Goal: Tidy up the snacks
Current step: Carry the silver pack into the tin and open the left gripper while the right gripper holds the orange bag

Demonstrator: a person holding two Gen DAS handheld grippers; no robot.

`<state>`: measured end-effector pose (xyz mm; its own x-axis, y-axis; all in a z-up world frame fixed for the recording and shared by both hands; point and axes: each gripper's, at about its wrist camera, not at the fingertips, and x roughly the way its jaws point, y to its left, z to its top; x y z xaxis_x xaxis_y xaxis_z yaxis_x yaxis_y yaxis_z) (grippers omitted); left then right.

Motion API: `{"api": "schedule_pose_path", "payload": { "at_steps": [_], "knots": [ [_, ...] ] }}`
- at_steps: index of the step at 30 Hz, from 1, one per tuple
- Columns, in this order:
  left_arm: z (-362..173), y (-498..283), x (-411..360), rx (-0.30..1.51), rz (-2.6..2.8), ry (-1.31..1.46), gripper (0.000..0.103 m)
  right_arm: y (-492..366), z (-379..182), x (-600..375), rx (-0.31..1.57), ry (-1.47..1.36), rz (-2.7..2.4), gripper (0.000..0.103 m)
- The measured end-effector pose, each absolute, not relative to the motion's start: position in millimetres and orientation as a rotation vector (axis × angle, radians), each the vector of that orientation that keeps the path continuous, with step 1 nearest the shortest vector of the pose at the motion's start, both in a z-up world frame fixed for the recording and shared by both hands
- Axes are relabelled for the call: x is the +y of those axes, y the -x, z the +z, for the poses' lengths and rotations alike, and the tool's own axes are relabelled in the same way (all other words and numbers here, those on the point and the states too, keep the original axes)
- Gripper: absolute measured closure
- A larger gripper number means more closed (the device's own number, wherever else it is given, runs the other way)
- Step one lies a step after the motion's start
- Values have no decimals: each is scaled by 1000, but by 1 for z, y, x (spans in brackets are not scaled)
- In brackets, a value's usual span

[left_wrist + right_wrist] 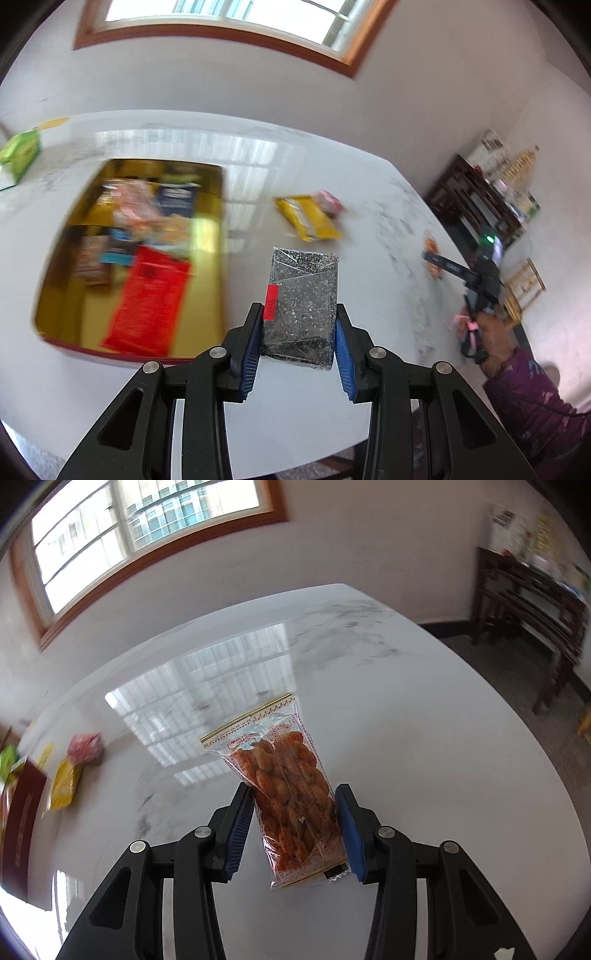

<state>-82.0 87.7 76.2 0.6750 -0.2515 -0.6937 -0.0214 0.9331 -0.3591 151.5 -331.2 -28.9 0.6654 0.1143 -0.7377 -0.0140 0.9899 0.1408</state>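
My left gripper (298, 325) is shut on a black speckled snack packet (301, 302) with a red tag and holds it above the white table, just right of a gold tray (210, 295). The tray holds a red packet (147, 302) and several other snacks. My right gripper (295, 812) is shut on a clear packet of orange snacks (291, 794) above the table. In the left wrist view the right gripper (439, 262) shows at the far right, held by a hand. A yellow packet (308, 218) and a pink packet (330, 202) lie on the table beyond.
A green box (20, 155) sits at the table's far left. The white marble table (406, 720) spreads under a window. A dark wooden shelf (532, 602) stands against the right wall. The yellow packet (64, 784) and pink packet (85, 748) also show in the right wrist view.
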Motion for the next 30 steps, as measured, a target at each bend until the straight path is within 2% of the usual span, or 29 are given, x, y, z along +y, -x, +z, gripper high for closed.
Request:
{"api": "schedule_pose_path", "payload": {
  "at_steps": [13,30],
  "knots": [
    [62,86,181,778,138,268,66,-161,-28,-342,844,-148,-27,61],
    [26,72,197,824,183,241,66,-160,-29,-340,852,-128,-29,61]
  ]
}}
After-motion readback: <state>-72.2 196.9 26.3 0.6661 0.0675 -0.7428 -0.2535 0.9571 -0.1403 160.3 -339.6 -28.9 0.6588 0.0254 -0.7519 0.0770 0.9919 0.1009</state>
